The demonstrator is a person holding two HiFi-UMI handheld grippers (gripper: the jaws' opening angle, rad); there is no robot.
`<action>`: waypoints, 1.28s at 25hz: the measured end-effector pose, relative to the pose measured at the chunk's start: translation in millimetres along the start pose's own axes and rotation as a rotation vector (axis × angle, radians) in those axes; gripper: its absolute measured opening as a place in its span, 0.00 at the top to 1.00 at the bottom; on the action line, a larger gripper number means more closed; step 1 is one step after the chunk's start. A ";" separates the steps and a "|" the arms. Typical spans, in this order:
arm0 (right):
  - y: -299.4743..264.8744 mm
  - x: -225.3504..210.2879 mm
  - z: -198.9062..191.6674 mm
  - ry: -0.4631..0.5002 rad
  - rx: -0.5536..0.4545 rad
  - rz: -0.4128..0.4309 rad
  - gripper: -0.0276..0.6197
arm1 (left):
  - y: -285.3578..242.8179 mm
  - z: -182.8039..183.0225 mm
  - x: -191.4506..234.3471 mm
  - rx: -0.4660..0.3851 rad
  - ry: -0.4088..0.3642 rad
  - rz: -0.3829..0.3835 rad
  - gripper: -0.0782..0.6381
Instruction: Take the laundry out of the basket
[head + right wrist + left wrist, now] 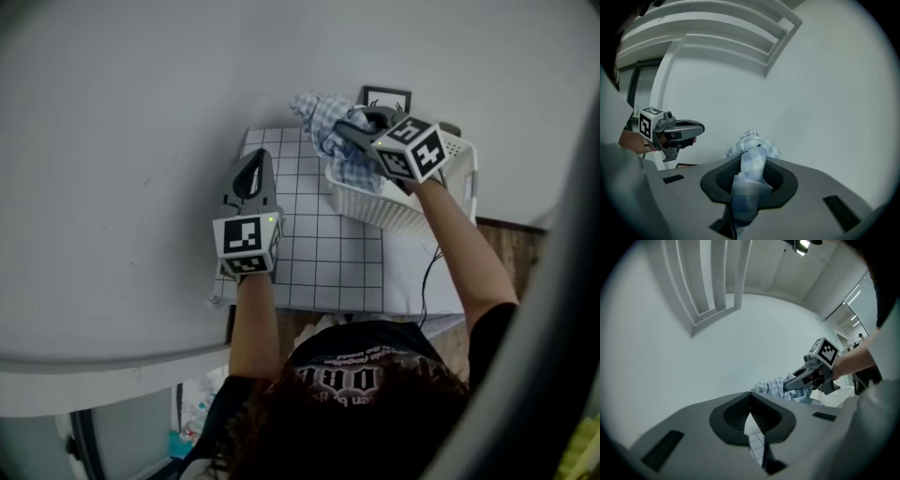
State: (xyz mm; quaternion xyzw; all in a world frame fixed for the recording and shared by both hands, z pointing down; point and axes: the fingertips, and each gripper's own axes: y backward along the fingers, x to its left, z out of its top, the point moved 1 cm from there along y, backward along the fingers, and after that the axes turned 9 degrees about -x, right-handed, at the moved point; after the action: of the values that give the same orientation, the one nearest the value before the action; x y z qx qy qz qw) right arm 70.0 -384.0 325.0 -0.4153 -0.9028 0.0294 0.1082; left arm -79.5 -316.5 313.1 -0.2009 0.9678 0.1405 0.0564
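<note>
My right gripper (354, 129) is clenched on the blue checked cloth (323, 120), which hangs half out over the white basket (375, 212), my left gripper (255, 167) is closed and empty, and whether more laundry lies inside I can't make out.

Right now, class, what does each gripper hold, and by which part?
The right gripper is clamped on a bunched fold of the blue checked cloth over the white basket. The left gripper holds nothing.
</note>
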 end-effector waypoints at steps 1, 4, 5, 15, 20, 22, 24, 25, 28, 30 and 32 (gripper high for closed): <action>-3.1 4.8 1.6 0.006 0.001 0.005 0.82 | 3.4 0.6 2.9 -0.001 -0.001 0.005 0.89; -13.0 18.3 4.5 0.016 0.004 0.025 0.82 | 13.8 3.2 12.7 -0.001 -0.006 0.018 0.89; -15.9 21.9 5.7 0.015 0.002 0.031 0.82 | 17.4 4.2 16.0 -0.001 -0.009 0.022 0.89; -51.8 77.2 23.2 0.012 -0.022 0.106 0.82 | 59.8 7.3 49.5 0.013 -0.028 0.077 0.89; -64.2 104.9 31.7 0.013 -0.047 0.148 0.82 | 78.6 9.8 61.5 0.019 -0.039 0.104 0.89; -70.5 117.9 35.1 0.014 -0.057 0.170 0.82 | 86.2 10.6 66.4 0.020 -0.042 0.115 0.89; -77.5 130.0 37.0 0.014 -0.064 0.190 0.82 | 94.0 10.9 71.9 0.023 -0.045 0.128 0.89; -80.9 135.6 37.4 0.013 -0.065 0.199 0.82 | 98.2 11.2 74.8 0.025 -0.047 0.136 0.89; -90.7 152.7 38.4 0.014 -0.065 0.223 0.82 | 113.2 10.9 84.8 0.041 -0.051 0.162 0.89; -96.3 162.8 38.4 0.008 -0.066 0.238 0.82 | 123.9 8.8 91.8 0.059 -0.056 0.181 0.89; -101.0 171.9 38.7 -0.002 -0.071 0.254 0.82 | 131.8 10.0 96.8 0.056 -0.060 0.195 0.89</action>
State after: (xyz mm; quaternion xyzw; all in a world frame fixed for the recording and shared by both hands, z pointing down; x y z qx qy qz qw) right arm -122.1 -318.5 331.1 -0.5296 -0.8436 0.0115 0.0880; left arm -220.7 -233.7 320.4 -0.1000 0.9842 0.1243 0.0769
